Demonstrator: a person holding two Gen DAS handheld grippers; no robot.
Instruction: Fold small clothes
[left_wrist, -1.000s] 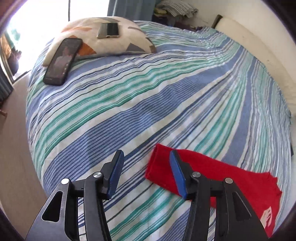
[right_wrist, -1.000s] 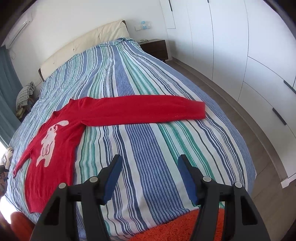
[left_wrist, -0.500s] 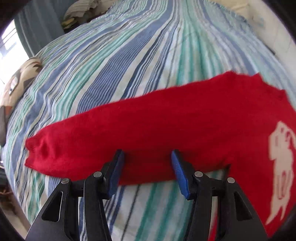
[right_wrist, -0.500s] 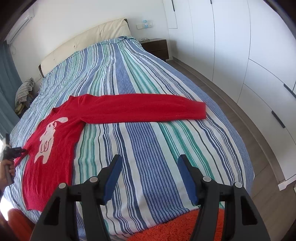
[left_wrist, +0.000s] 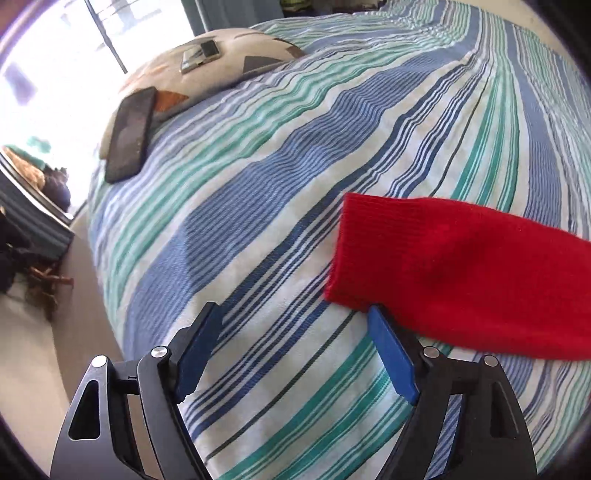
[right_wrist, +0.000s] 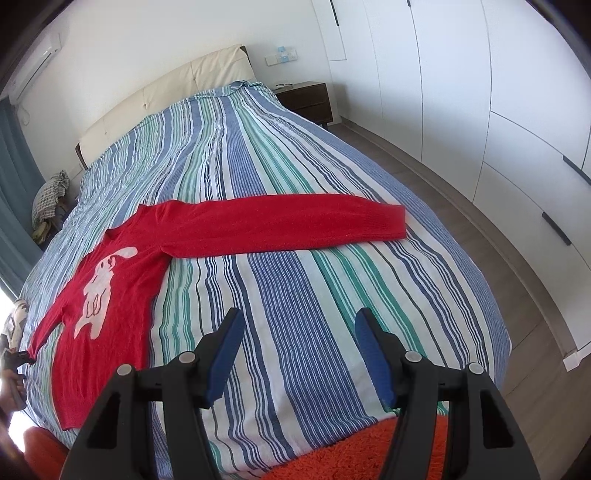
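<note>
Our left gripper (left_wrist: 293, 332) had its jaws apart at the sleeve cuff (left_wrist: 354, 254); our right gripper (right_wrist: 297, 350) hovered agape, empty. The red sweater (right_wrist: 122, 273) lay flat on the striped bedspread (right_wrist: 303, 295). We judged it soft, light and limp, best pinched at the cuff.

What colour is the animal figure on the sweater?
White, on the red sweater; the figure shows best in the right wrist view.

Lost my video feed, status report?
Both grippers open, left gripper beside sleeve cuff, right gripper empty. Red sweater flat, unfolded. Nothing in the way.
</note>
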